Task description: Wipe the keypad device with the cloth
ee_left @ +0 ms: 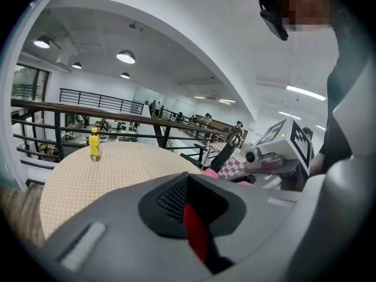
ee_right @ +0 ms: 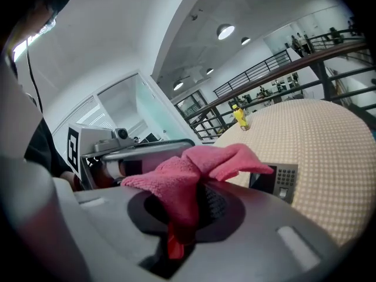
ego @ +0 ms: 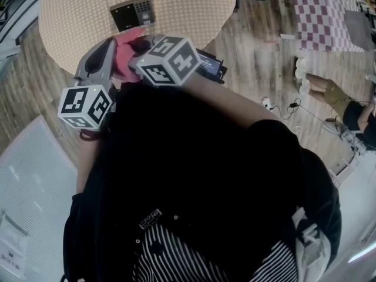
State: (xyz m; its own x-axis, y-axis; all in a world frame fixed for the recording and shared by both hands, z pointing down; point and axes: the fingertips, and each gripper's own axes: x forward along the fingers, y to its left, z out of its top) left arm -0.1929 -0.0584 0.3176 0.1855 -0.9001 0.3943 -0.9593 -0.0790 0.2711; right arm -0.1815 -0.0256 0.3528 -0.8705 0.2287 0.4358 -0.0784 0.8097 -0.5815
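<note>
The keypad device [ego: 132, 13], black with a small button pad, lies flat on the round beige table [ego: 70, 16]; in the right gripper view the keypad device [ee_right: 276, 183] sits just beyond the jaws. My right gripper [ego: 141, 42] is shut on the pink cloth [ego: 126, 53], held above the table's near edge, short of the device. The pink cloth [ee_right: 194, 175] bunches out of the right gripper [ee_right: 182, 216]. My left gripper [ego: 106, 49] hangs beside it on the left, and the left gripper [ee_left: 188, 207] looks shut on nothing. A bit of pink cloth [ee_left: 210, 173] shows past it.
A yellow bottle [ee_right: 239, 116] stands at the table's far side. On the wooden floor at right lie a checkered mat [ego: 326, 19] and cables [ego: 288, 107], with a person [ego: 343, 101] sitting there. A white panel [ego: 29, 181] lies at lower left.
</note>
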